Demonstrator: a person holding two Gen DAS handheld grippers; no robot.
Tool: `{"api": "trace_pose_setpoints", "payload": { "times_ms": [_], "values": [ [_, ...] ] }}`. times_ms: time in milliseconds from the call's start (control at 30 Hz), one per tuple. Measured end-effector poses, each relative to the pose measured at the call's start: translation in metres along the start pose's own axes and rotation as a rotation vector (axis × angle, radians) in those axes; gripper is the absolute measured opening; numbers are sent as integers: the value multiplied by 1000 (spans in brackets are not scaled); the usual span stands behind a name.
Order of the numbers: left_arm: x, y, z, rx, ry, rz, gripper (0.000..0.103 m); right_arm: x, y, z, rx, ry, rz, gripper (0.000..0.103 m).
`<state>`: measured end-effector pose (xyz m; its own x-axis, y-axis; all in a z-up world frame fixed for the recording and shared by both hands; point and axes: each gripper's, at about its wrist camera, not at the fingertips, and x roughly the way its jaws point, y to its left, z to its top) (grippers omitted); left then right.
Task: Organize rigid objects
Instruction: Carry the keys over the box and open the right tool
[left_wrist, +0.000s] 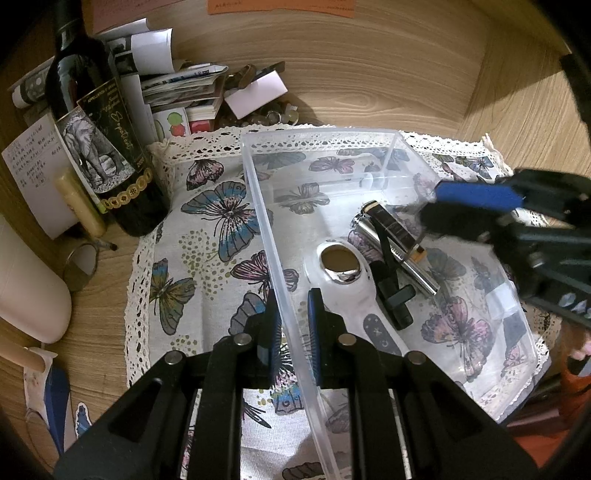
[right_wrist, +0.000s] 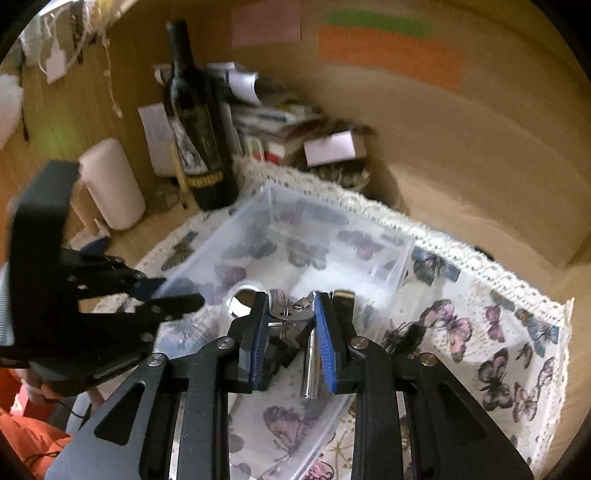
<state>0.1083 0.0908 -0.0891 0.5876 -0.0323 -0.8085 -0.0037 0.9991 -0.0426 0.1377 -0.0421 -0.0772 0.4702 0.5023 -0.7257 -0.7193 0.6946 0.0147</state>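
A clear plastic box stands on a butterfly-print cloth. In it lie a white bottle opener, a black clip, a silver cylinder and a dark gold-trimmed piece. My left gripper is shut on the box's near-left wall, one pad inside and one outside; it also shows in the right wrist view. My right gripper hangs over the box's right part, blurred in the left wrist view. A small silver metal piece with a ring sits between its pads.
A dark wine bottle stands at the cloth's far-left corner, next to a pale stick and a stack of papers and booklets. A white cylinder lies to the left. Wooden walls close the back and right. An orange sleeve is near.
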Motion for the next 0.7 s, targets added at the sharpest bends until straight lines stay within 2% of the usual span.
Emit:
{"api": "trace_pose_setpoints", "payload": {
  "times_ms": [400,533,700],
  "values": [
    [0,0,0,1,-1,1,14,27,-2,-9,0,99,0,23],
    [0,0,0,-1,-1,0,14,20,-3,-10,-1,100,-3,23],
    [0,0,0,-1,0,0,14,4,-14,-8,32,63,-13,33]
  ]
}}
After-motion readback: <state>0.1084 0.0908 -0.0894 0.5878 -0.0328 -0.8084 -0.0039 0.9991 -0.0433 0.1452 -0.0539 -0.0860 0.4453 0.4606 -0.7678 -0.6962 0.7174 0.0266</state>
